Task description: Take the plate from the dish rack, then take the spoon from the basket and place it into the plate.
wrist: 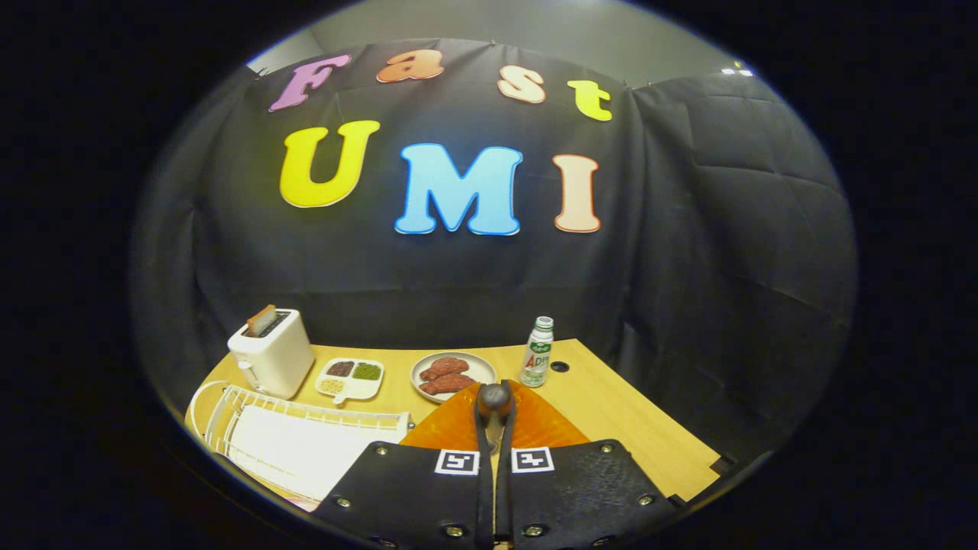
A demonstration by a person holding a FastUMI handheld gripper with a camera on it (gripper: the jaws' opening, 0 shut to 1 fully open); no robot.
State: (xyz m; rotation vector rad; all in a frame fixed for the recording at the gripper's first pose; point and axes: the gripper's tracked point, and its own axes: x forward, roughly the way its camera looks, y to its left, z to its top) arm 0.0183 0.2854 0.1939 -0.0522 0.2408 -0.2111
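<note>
Tool (495, 428) fingers pressed nearly together, pinching the spoon (494, 399), its bowl sticking up just past the fingertips. Orange plate (451, 431) lies on the counter (611, 412) directly beneath the spoon. White dish rack (298, 443) beside it; toaster (271, 353), meat dish (452, 376), bottle (538, 352) beyond.

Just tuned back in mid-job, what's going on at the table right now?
The hand-held tool has its fingers nearly closed on a spoon handle, the dark rounded spoon sticking up between them, held over the orange plate on the wooden table. The white wire dish rack sits beside the fingers. Beyond them stand a white toaster, a white divided tray, a plate of meat and a small bottle.
</note>
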